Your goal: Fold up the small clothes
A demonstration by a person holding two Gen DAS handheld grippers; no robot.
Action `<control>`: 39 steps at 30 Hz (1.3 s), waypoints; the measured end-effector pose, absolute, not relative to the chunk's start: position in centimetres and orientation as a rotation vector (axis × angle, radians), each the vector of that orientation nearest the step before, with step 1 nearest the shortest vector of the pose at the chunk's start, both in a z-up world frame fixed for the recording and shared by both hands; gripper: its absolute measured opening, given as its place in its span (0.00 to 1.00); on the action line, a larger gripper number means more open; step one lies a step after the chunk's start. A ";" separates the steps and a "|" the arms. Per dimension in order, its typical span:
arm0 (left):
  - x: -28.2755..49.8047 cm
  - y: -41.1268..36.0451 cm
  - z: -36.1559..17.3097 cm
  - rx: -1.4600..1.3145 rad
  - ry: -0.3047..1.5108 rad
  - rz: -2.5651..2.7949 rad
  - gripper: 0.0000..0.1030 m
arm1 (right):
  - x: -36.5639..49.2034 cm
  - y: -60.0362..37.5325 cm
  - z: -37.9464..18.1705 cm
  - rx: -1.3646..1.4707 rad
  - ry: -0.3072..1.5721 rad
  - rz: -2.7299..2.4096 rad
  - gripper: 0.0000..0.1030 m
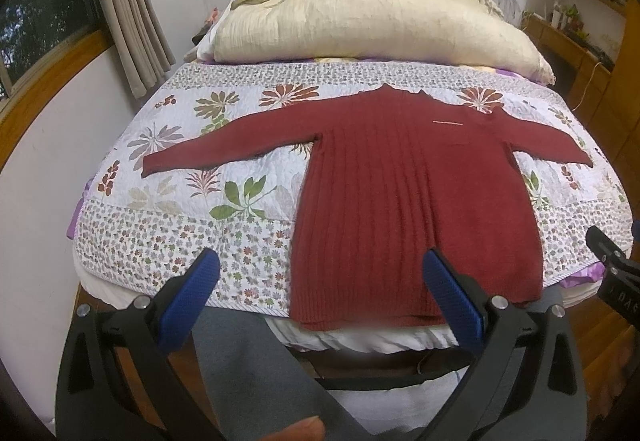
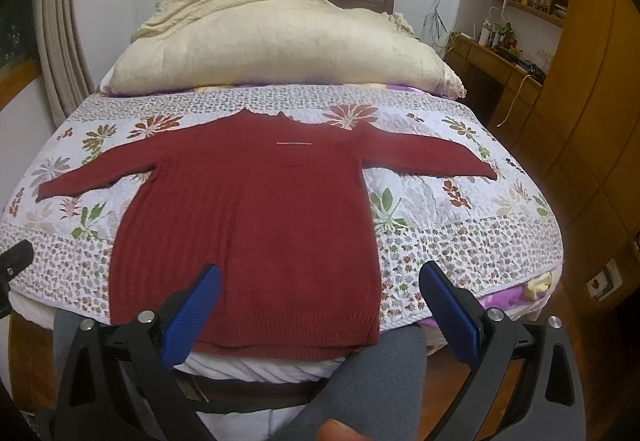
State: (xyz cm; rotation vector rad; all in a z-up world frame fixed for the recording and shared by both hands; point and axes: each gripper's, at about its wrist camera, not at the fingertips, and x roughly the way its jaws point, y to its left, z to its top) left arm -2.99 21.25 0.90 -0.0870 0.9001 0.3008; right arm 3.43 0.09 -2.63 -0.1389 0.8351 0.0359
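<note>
The left gripper (image 1: 320,305) hangs at the foot of the bed with its blue-padded fingers (image 1: 188,305) spread wide and nothing between them, and the right gripper (image 2: 320,313) beside it is just the same, released and empty. Both sit short of the dark red ribbed knit sweater (image 2: 248,217), which lies flat on the white quilted bedspread with printed leaves and flowers (image 2: 460,241), collar toward the big cream-coloured bundled duvet (image 2: 276,41) at the head, hem just over the near edge, both sleeves stretched straight out to the sides. The left sleeve (image 1: 224,145) reaches toward the curtained window; the right sleeve (image 2: 432,157) points toward the wooden cupboards.

From where things stand, folding has not begun, and a sleeve looks like the sensible first move. To do it well, I would say each gripper should come in low over a cuff or a shoulder seam, pinch only the top knit and not the quilt beneath, then lift a little and carry the sleeve across the body so it lands flat. The knit looks thick and soft, so it will likely sag and drag; a slow, level sweep should keep the body from shifting. The hem at the bed edge could slip off if tugged toward the person's grey-trousered legs (image 2: 380,381)
</note>
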 end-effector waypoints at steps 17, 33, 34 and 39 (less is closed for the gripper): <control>5.4 22.5 -11.3 -0.389 0.948 -0.160 0.97 | 23.3 -26.3 -15.0 0.472 1.024 -0.061 0.63; 9.4 21.6 -12.6 -0.542 0.956 -0.147 0.97 | 37.1 -48.4 -23.9 1.335 0.701 -0.143 0.58; 9.9 21.3 -12.7 -0.544 0.965 -0.152 0.97 | 38.0 -48.7 -24.7 1.343 0.719 -0.173 0.58; 11.5 19.8 -12.9 -0.493 0.986 -0.161 0.97 | 40.1 -50.1 -26.6 1.314 0.742 -0.268 0.56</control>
